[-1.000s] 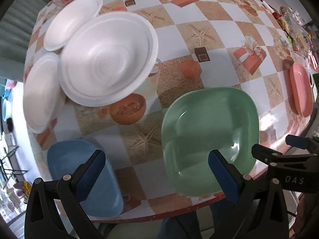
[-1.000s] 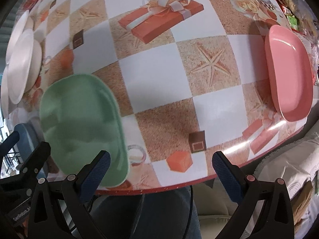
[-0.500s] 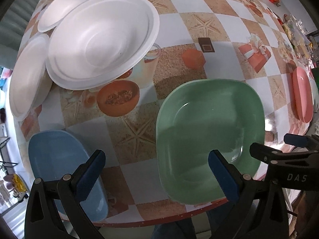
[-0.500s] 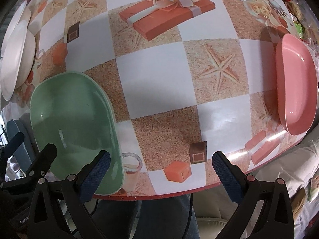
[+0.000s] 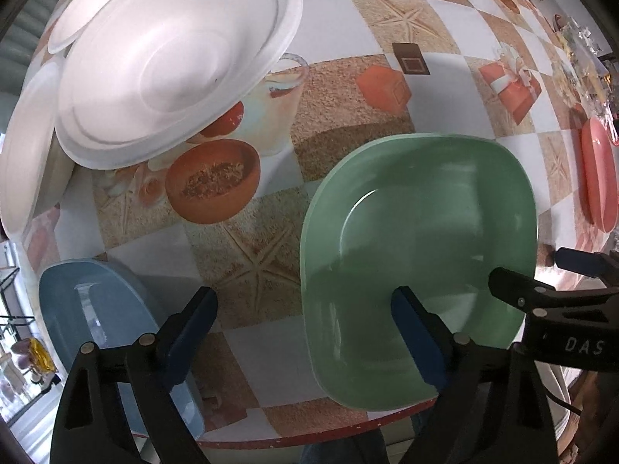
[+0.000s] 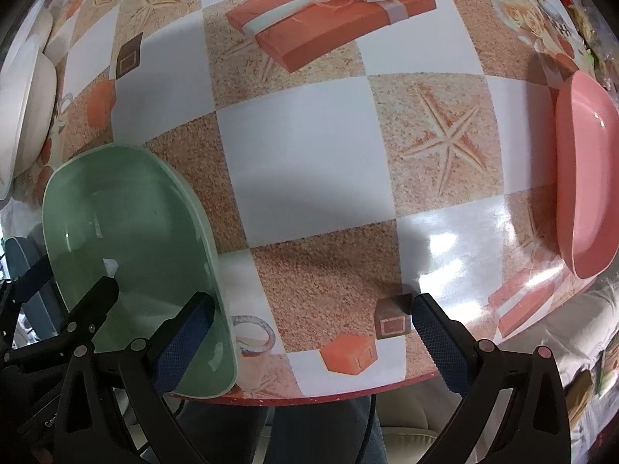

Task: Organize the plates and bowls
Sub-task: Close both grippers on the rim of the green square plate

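A green square plate (image 5: 418,232) lies near the table's front edge, also in the right wrist view (image 6: 127,224). My left gripper (image 5: 305,328) straddles its left rim, one finger over the plate's inside and the other over bare tablecloth. Its jaws are closing, and the pads do not touch the rim. My right gripper (image 6: 311,332) stands open, its left finger above the green plate's right rim. A blue plate (image 5: 96,309) sits at the front left. Overlapping white foam plates (image 5: 170,62) lie at the back left. A pink plate (image 6: 584,178) rests at the far right.
The checked tablecloth (image 6: 301,147) carries printed gifts, starfish and bowls that are pictures only. The table's red front edge (image 6: 309,398) runs just under both grippers, with a person's legs below it. Clutter lies at the far right corner (image 5: 580,58).
Both grippers have sunk closer to the table, so the plates look larger. The left gripper's fingers have drawn nearer each other. The right gripper's fingers keep their spread.
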`<state>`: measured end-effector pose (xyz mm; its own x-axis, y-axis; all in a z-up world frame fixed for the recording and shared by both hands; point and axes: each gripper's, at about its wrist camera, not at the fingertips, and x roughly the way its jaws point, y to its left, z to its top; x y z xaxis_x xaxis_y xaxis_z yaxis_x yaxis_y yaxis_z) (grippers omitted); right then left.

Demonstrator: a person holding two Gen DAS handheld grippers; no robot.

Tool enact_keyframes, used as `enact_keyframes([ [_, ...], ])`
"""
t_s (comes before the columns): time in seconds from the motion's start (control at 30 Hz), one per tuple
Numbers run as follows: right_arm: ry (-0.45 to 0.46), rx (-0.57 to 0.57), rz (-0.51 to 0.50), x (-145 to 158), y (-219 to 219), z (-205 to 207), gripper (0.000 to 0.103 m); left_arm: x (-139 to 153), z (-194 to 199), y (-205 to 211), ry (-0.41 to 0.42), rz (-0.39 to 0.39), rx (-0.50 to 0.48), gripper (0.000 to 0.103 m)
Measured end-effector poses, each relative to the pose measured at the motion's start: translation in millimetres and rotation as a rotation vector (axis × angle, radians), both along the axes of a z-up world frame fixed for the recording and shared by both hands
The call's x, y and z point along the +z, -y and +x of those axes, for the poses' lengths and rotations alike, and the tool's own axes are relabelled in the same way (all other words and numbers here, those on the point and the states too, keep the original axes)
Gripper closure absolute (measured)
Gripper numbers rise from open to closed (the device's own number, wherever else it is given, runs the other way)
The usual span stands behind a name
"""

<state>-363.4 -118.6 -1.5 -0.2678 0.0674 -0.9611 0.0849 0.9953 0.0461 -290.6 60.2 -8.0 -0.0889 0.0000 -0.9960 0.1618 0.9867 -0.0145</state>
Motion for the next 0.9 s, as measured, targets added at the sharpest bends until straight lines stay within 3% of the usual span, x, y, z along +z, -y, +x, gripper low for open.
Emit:
enact_keyframes([
  [0.13, 0.011, 0.008, 0.003, 0.9, -3.9, 1.7, 0.002, -0.7, 0.0, -5.2, -0.003, -0.01, 0.003, 0.01],
  [0.27, 0.029, 0.037, 0.01, 19.8, -17.0, 11.0, 0.013, -1.3, 0.1, -6.4, 0.003, -0.011, 0.0, 0.012],
  [0.47, 0.048, 0.083, 0.02, 30.5, -30.4, 8.6, 0.032, 20.8, -1.8, 7.5, 0.01, -0.004, -0.059, 0.028],
  [0.57, 0.064, 0.091, 0.048, 36.0, -38.3, 8.2, 0.047, 25.7, -3.8, 14.8, 0.021, 0.002, -0.091, 0.037],
  [0.63, 0.068, 0.094, 0.087, 38.5, -44.7, 8.5, 0.071, 28.4, -4.2, 16.3, 0.014, -0.021, -0.085, 0.048],
  [0.67, 0.065, 0.096, 0.105, 38.6, -48.5, 8.7, 0.074, 29.1, -4.0, 16.6, 0.008, -0.034, -0.08, 0.054],
  [0.8, 0.064, 0.131, 0.106, 40.2, -67.8, 4.8, 0.078, 32.7, -4.9, 17.2, 0.01, -0.027, -0.081, 0.057],
  [0.9, 0.051, 0.089, 0.129, 40.7, -64.3, 6.4, 0.078, 31.3, -5.6, 12.2, 0.011, -0.025, -0.08, 0.063],
])
